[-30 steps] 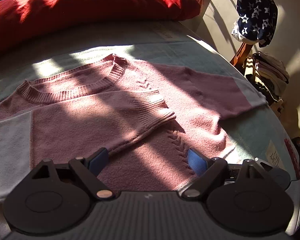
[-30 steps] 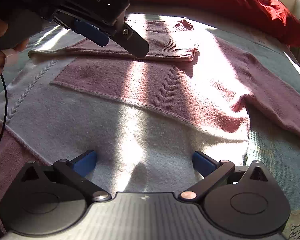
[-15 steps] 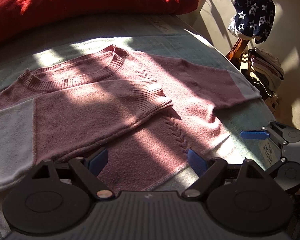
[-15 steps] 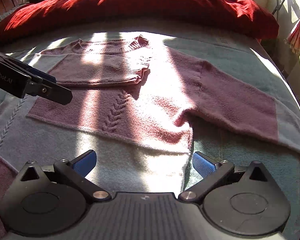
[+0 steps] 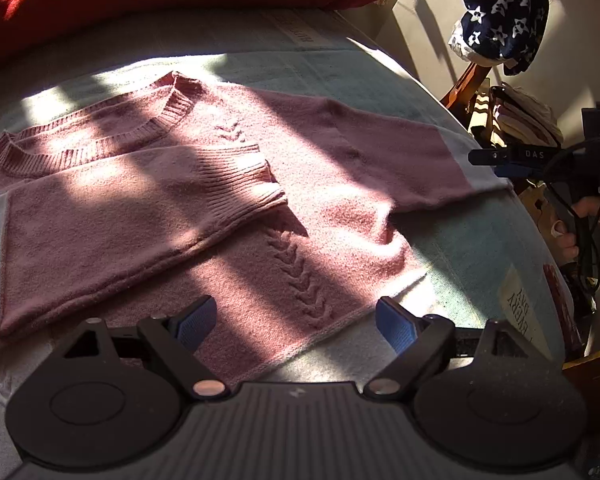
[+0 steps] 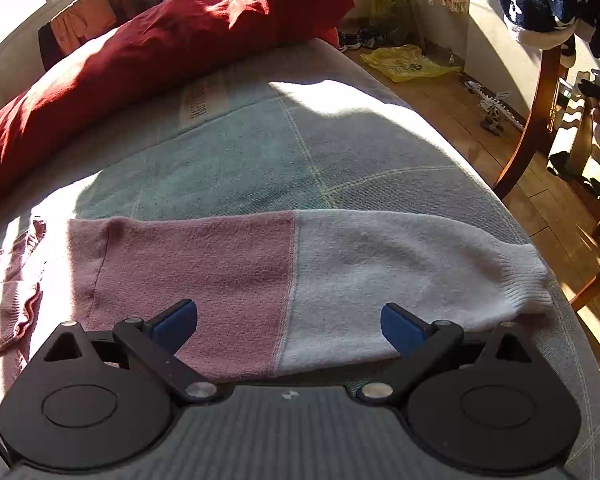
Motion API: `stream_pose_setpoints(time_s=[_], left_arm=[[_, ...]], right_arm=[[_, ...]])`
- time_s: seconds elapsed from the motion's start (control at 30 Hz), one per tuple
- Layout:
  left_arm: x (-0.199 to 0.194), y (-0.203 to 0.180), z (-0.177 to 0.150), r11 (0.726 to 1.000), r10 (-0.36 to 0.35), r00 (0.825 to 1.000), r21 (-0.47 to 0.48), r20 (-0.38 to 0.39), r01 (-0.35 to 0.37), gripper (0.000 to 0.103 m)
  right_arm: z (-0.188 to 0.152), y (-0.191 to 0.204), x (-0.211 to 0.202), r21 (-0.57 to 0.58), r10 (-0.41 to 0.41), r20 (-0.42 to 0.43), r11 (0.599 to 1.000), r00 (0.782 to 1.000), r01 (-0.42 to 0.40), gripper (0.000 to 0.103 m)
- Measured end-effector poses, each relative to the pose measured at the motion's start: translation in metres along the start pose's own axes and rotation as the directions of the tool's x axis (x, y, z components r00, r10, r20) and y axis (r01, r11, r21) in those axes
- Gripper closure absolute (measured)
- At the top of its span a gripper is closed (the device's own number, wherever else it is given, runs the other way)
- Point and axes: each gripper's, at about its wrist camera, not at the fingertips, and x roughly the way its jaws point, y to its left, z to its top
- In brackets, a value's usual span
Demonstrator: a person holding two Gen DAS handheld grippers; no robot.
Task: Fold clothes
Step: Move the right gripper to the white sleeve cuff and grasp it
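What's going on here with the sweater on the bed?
A person with a gripper in each hand is folding a pink and white sweater laid flat on the bed. One sleeve is already folded across the chest. The right gripper, open, now faces the other sleeve, which lies stretched out. The left gripper hovers open near the hem.

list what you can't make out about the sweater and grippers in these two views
- Sweater hem and lower front: left wrist view, hidden behind the left gripper body and cut by the bottom edge.
- Sweater body: right wrist view, cut off at the left edge; only the outstretched sleeve shows whole.
- Right gripper in the left wrist view: side-on at the frame's right edge, fingers too small to read; the right wrist view shows the right gripper open.
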Motion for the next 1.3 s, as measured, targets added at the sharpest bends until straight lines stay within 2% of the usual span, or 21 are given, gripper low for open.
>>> stream_pose_setpoints(time_s=[0.07, 0.17, 0.23, 0.33, 0.47, 0.6, 0.67, 0.77, 0.97, 1.2, 1.3], left_arm=[[0.006, -0.006, 0.002, 1.0, 0.003, 1.0, -0.007, -0.01, -0.003, 0.017], [0.014, -0.012, 0.006, 1.0, 0.009, 1.0, -0.019, -0.024, -0.009, 0.017], [0.019, -0.016, 0.009, 0.999, 0.01, 0.999, -0.034, -0.035, -0.011, 0.017], [0.023, -0.021, 0.013, 0.999, 0.014, 0.999, -0.037, -0.041, -0.016, 0.017], [0.028, -0.031, 0.018, 1.0, 0.015, 0.999, -0.027, -0.045, -0.017, 0.017], [0.033, -0.042, 0.022, 1.0, 0.016, 0.999, -0.001, -0.047, -0.016, 0.017], [0.037, -0.046, 0.023, 1.0, 0.011, 0.999, 0.007, -0.051, -0.011, 0.017], [0.042, -0.05, 0.023, 1.0, 0.01, 0.998, 0.012, -0.062, -0.009, 0.017], [0.047, -0.053, 0.025, 1.0, 0.009, 0.997, 0.009, -0.074, -0.009, 0.017], [0.051, -0.056, 0.029, 1.0, 0.008, 0.997, 0.001, -0.074, -0.008, 0.017], [0.053, -0.058, 0.031, 1.0, 0.006, 0.997, 0.003, -0.074, -0.006, 0.017]], right_arm=[[0.001, -0.017, 0.011, 0.05, -0.001, -0.028, 0.999, 1.0, 0.002, 0.002], [-0.005, -0.037, 0.023, 0.115, 0.055, -0.056, 0.992, 0.997, -0.048, 0.0], [-0.007, -0.04, 0.021, 0.087, 0.081, -0.051, 0.993, 0.995, -0.076, 0.0], [-0.006, -0.042, 0.015, 0.048, 0.081, -0.065, 0.996, 0.995, -0.078, 0.0], [0.002, -0.064, 0.004, 0.07, 0.062, -0.058, 0.996, 0.996, -0.058, 0.005], [0.007, -0.105, 0.0, 0.17, 0.069, -0.076, 0.984, 0.995, -0.055, 0.02], [0.005, -0.124, -0.002, 0.234, 0.101, -0.075, 0.969, 0.992, -0.081, 0.031], [-0.001, -0.143, -0.002, 0.304, 0.134, -0.069, 0.947, 0.989, -0.107, 0.041], [-0.015, -0.178, 0.001, 0.471, 0.201, -0.028, 0.867, 0.979, -0.164, 0.058], [-0.031, -0.207, 0.012, 0.631, 0.239, 0.047, 0.746, 0.97, -0.215, 0.06], [-0.039, -0.219, 0.021, 0.703, 0.253, 0.128, 0.659, 0.959, -0.267, 0.061]])
